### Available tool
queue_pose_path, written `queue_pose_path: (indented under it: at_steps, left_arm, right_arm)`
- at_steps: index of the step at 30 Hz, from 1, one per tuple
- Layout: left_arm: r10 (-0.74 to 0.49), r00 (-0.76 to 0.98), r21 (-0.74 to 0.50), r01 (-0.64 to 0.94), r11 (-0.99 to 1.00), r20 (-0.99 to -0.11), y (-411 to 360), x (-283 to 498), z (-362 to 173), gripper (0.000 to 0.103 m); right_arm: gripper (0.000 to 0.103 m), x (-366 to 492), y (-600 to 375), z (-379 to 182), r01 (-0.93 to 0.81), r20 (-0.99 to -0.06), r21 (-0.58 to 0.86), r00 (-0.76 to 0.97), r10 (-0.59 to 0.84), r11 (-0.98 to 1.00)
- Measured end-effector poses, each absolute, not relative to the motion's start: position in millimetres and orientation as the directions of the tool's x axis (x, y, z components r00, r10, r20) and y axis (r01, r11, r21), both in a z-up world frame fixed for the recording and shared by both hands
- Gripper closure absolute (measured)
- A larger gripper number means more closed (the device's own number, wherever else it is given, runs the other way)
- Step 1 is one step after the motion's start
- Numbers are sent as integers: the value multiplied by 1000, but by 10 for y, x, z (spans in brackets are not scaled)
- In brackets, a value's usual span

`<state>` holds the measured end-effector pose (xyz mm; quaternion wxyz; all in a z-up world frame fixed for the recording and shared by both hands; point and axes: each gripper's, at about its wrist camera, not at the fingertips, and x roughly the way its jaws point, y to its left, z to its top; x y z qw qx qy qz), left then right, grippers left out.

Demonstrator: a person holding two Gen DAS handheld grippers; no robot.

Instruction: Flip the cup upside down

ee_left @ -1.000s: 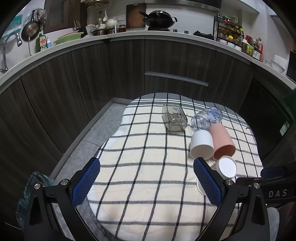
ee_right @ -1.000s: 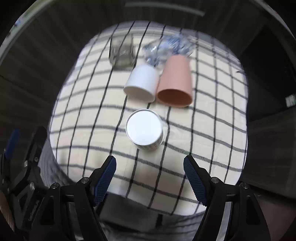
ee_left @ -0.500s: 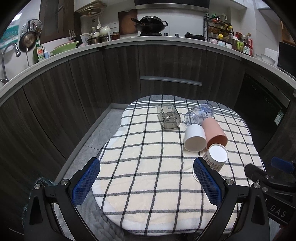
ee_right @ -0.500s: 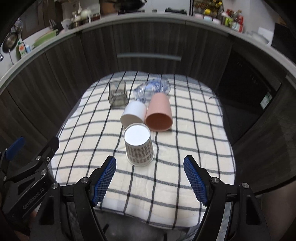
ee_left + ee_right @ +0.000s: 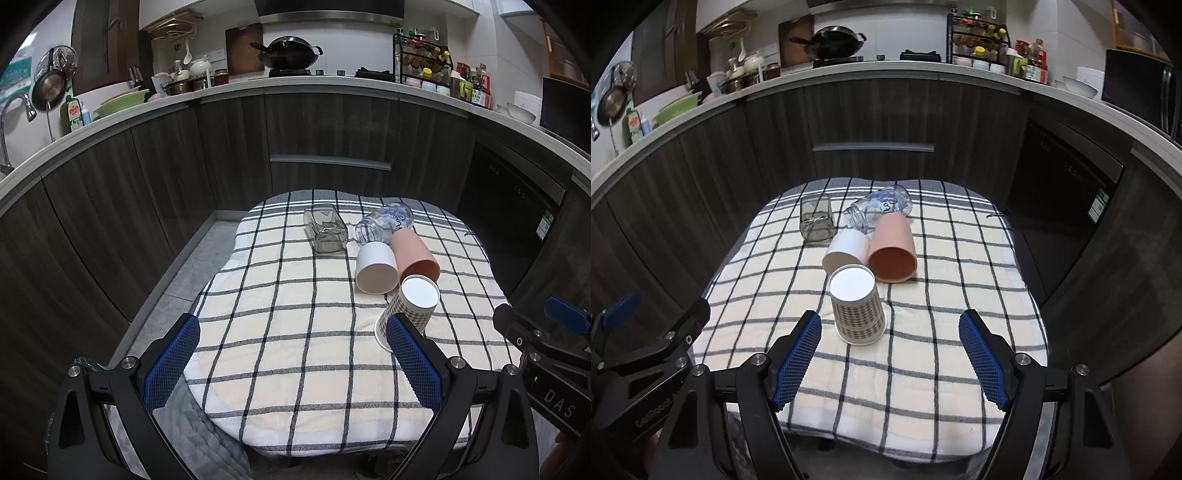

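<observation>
A checked paper cup stands upside down on the checked cloth, white base up; it also shows in the left wrist view. Behind it a white cup and a pink cup lie on their sides with mouths toward me. My right gripper is open and empty, just short of the paper cup. My left gripper is open and empty over the cloth's near left part. Its right finger pad hides part of the paper cup's rim.
A square glass jar and a clear printed bottle lie on their sides at the back of the small table. Dark curved cabinets ring the table. The left gripper's body shows at the right view's lower left.
Both grippers have pulled back and up from the table, so more of the kitchen shows. The right view has tipped from looking down to level. The paper cup stays upside down on the cloth.
</observation>
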<state>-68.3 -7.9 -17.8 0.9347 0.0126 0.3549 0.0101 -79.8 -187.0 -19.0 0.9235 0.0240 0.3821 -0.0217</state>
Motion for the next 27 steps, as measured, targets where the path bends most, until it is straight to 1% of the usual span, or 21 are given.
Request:
queue_pose_path:
  at_steps: [11,27]
  left_arm:
    - [2,748,9,5,1000,-664,-74,-731,-166,0]
    - [0,743,6,5,1000,-669,-53,-745,-157,0]
  right_arm:
    - [25,-901,-1913,-155,80,-680,38,732,-33,996]
    - [25,-890,-1910,-157,79,-684,40,728,-30,996]
